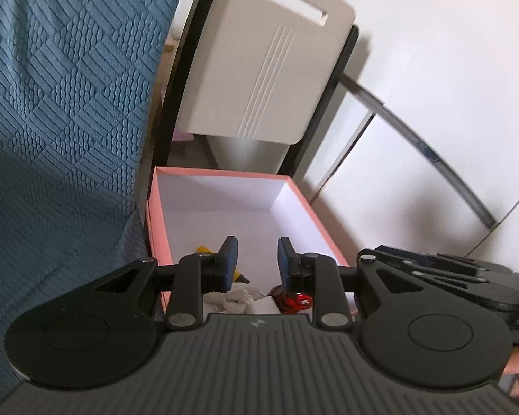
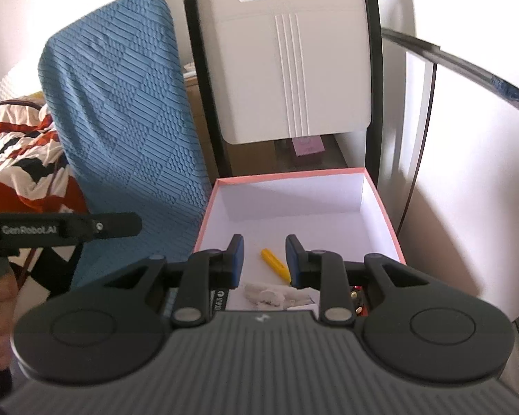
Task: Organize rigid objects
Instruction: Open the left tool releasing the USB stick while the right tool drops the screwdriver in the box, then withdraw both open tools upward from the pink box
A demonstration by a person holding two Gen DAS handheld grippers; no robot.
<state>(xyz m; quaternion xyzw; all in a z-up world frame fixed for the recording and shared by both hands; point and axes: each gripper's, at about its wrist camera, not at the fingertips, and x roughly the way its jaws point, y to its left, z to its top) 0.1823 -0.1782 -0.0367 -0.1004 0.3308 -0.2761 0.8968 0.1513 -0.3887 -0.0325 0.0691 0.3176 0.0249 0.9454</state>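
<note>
Left tongs (image 1: 256, 259), marked "GenRobot.AI", and right tongs (image 2: 264, 259) both gape, empty. Beyond the right tongs' pads a yellow marker (image 2: 276, 265) lies diagonally, far-left to near-right, in the pink box (image 2: 294, 175).

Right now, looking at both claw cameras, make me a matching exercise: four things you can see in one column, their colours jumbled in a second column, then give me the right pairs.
Things:
1. box rim
2. marker lying in the box
3. cover draped over the chair on the left
4. chair back behind the box

Colours:
A. blue
B. cream white
C. pink
D. yellow

Pairs: 1-C, 2-D, 3-A, 4-B
</note>
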